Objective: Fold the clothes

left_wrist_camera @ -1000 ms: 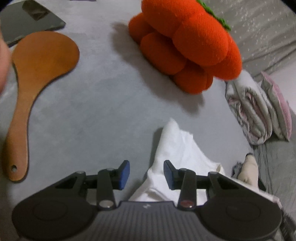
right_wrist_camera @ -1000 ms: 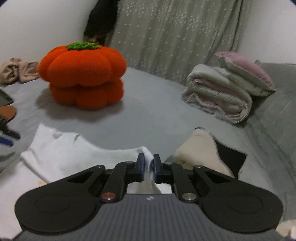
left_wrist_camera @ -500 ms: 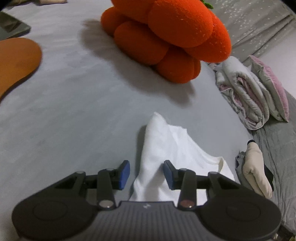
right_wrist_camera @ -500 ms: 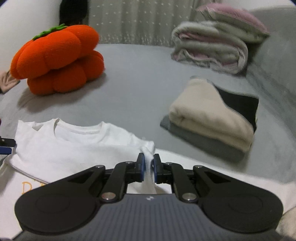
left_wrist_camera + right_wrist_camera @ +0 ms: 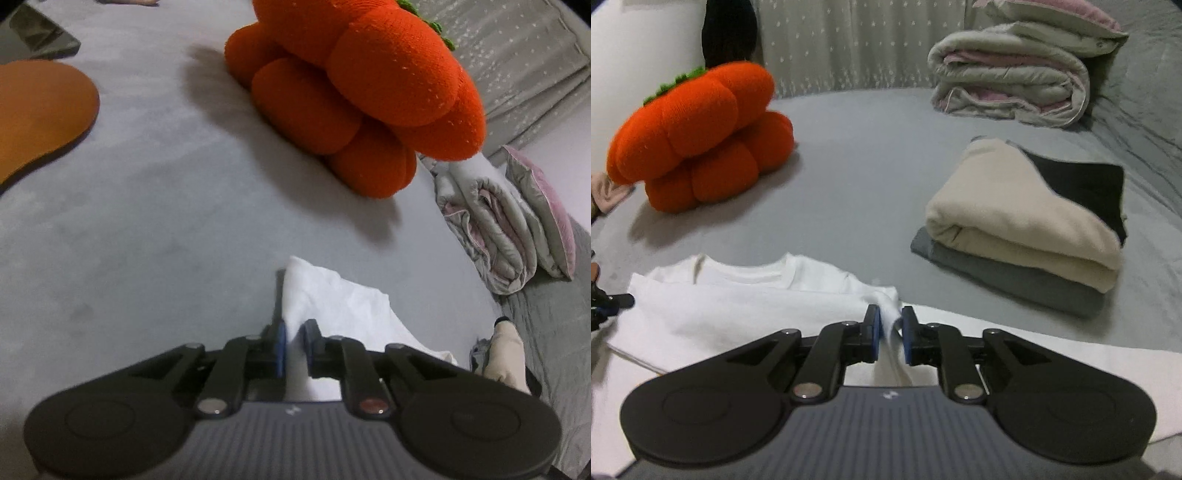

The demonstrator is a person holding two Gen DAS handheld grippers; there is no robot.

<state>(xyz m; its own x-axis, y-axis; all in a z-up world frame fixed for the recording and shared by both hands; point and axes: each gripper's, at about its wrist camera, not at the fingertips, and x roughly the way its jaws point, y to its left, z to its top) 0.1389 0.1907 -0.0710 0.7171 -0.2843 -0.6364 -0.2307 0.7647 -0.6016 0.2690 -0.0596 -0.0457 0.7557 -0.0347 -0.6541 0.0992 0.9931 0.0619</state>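
Note:
A white T-shirt [image 5: 738, 299] lies spread on the grey bed, neckline toward the far side. My right gripper [image 5: 890, 325] is shut on a bunched fold of the T-shirt near its right shoulder. In the left wrist view the white T-shirt [image 5: 332, 299] runs forward between the fingers, and my left gripper [image 5: 294, 339] is shut on its edge. The left gripper's tip also shows at the left edge of the right wrist view [image 5: 605, 302].
An orange pumpkin cushion [image 5: 698, 136] sits at the back left. A folded stack of beige, grey and black clothes [image 5: 1023, 225] lies to the right. A rolled quilt with a pink pillow [image 5: 1008, 81] is behind it. A wooden paddle [image 5: 40, 110] and dark tablet [image 5: 37, 37] lie far left.
My left gripper moved onto the shirt's edge and closed on it. My right gripper kept its hold and carried the shirt fold down and right, flattening the shirt on the bed.

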